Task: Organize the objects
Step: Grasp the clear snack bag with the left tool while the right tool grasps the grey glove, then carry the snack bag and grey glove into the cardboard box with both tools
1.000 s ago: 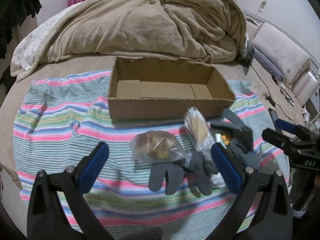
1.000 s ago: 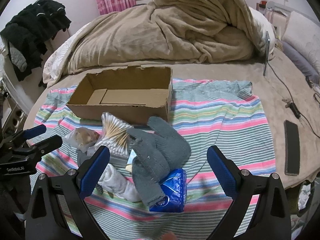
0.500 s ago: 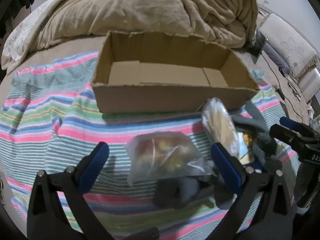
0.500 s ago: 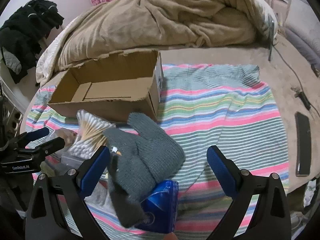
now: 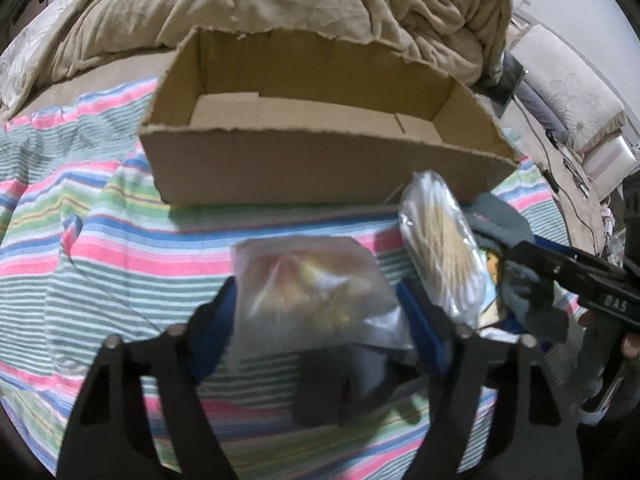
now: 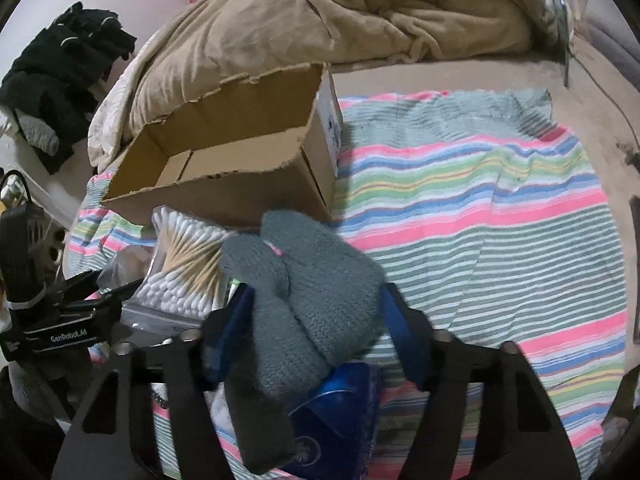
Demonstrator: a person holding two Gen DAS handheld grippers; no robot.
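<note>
Nearest the cardboard box's [image 5: 320,168] front wall, the left tongs [image 5: 320,312] have closed their blue pads on a clear plastic bag [image 5: 316,292] of yellowish contents. Just right of it, the right tongs [image 6: 316,320] clamp a grey knitted glove [image 6: 312,300], with a pack of cotton swabs [image 6: 188,268] between bag and glove. Beneath lies a striped cloth [image 6: 500,216]; behind the box, a tan blanket [image 5: 280,0] is heaped on the bed.

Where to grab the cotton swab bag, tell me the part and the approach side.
Grip the cotton swab bag across its flat faces near the raised upper end. It leans against the grey glove, so come from the box side, where nothing seems to crowd it.
</note>
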